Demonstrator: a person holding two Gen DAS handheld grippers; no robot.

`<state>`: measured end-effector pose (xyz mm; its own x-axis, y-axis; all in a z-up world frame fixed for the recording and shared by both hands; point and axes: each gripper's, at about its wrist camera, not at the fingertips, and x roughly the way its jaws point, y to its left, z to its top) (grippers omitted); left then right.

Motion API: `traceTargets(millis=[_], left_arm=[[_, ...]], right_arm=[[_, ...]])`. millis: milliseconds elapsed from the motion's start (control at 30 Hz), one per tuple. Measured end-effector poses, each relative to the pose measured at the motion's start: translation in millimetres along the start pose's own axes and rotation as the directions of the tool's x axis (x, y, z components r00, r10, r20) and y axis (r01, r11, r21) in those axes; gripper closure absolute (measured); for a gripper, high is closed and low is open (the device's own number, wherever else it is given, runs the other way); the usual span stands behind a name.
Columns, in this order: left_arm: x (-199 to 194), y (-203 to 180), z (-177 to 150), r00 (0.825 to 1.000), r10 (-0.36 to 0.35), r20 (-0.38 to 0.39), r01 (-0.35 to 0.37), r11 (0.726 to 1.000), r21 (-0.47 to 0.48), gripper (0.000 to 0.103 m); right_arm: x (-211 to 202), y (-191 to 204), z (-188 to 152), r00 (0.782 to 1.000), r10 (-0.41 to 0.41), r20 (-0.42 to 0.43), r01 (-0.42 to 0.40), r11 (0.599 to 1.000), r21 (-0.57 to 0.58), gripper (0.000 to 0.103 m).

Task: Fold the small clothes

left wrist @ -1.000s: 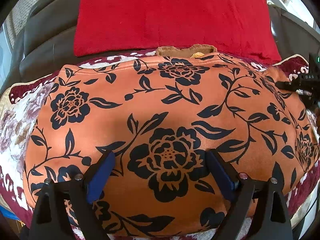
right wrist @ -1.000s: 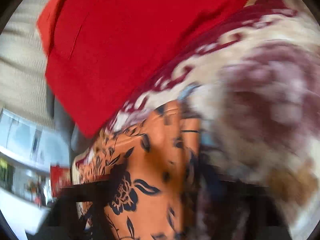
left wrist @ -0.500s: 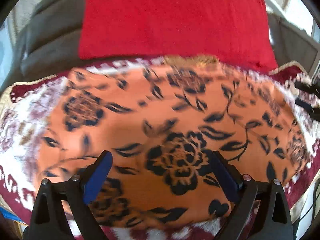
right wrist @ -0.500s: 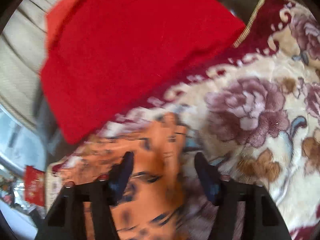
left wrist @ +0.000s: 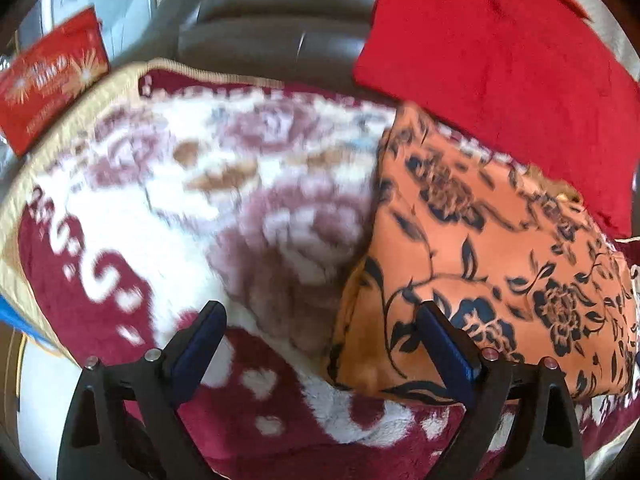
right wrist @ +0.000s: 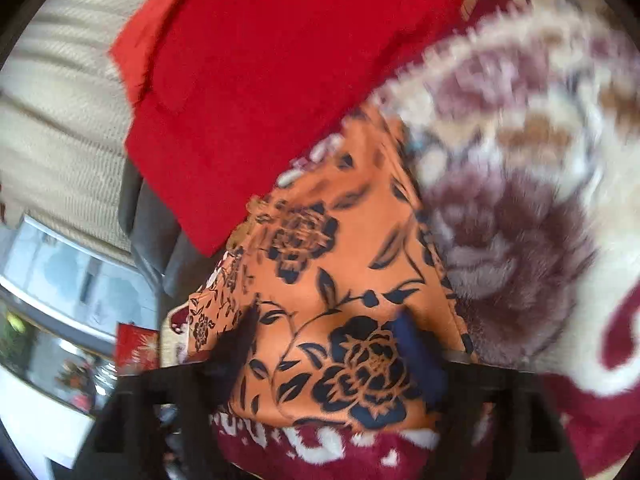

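An orange garment with a black flower print (left wrist: 500, 264) lies folded flat on a plush maroon and cream floral blanket (left wrist: 200, 220). In the left wrist view it fills the right side. My left gripper (left wrist: 320, 324) is open and empty, hovering over the blanket at the garment's left edge. In the right wrist view the garment (right wrist: 340, 280) lies in the middle. My right gripper (right wrist: 328, 328) is open above its near end, and the view is blurred.
A red cloth (left wrist: 500, 52) lies behind the garment, also in the right wrist view (right wrist: 280, 80). A red packet (left wrist: 48, 76) sits at the far left. A grey sofa back (left wrist: 272, 20) lies behind the blanket.
My left gripper has swung left, off the middle of the garment to its left edge. My right gripper has moved over the garment's near end. Both stay open.
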<state>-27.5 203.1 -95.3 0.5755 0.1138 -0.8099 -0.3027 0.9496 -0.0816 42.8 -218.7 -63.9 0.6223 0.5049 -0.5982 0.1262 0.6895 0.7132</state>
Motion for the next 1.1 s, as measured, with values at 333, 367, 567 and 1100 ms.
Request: traceTargets(millis=[333,367,567,1100], left_arm=[[12,-41,1,0.998,-0.062,-0.018,0.064,0.992,0.11,0.007],[25,-41,-3,0.997,-0.032,-0.074,0.041,0.992,0.117,0.009],[3,-32,7,0.994,-0.088,-0.066,0.094,0.991,0.093,0.034],[88,-24,110,0.993,-0.072,-0.09,0.062,0.992,-0.105,0.026]], right_arm=[[34,33,40,0.996,0.059,-0.067,-0.063,0.996,-0.06,0.015],[47,32,48,0.994,0.052,-0.092,-0.058,0.996,-0.066,0.015],[74,-10,78,0.992,-0.031,-0.123,0.036,0.999,0.04,0.016],[65,-38,111,0.977,-0.213,-0.005,0.213,0.977,0.012,0.015]])
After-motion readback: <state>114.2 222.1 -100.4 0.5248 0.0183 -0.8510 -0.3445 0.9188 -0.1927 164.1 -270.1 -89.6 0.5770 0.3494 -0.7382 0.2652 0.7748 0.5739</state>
